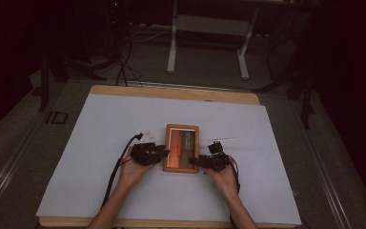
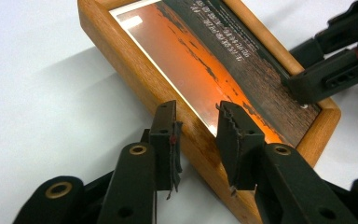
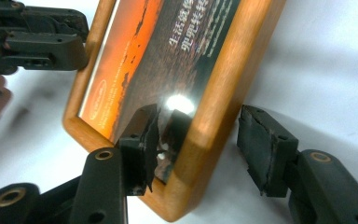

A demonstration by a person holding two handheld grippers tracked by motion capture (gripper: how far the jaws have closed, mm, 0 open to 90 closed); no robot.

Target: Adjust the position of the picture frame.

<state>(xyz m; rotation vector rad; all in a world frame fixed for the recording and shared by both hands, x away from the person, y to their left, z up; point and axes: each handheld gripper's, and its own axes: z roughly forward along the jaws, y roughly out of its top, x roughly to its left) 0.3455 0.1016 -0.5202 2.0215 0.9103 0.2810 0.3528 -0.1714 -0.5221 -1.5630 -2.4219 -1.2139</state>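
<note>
Wooden-framed sunset picture: left hand-held gripper clamped on its left rail, right hand-held gripper apart astride its right rail; squeeze squarely before lifting.

A wooden table carries a large white sheet that covers nearly all of its top, leaving bare wood along the far edge. On the sheet, near the middle, lies a wooden picture frame. Two small pale bits lie beside it, one left, one right
</note>
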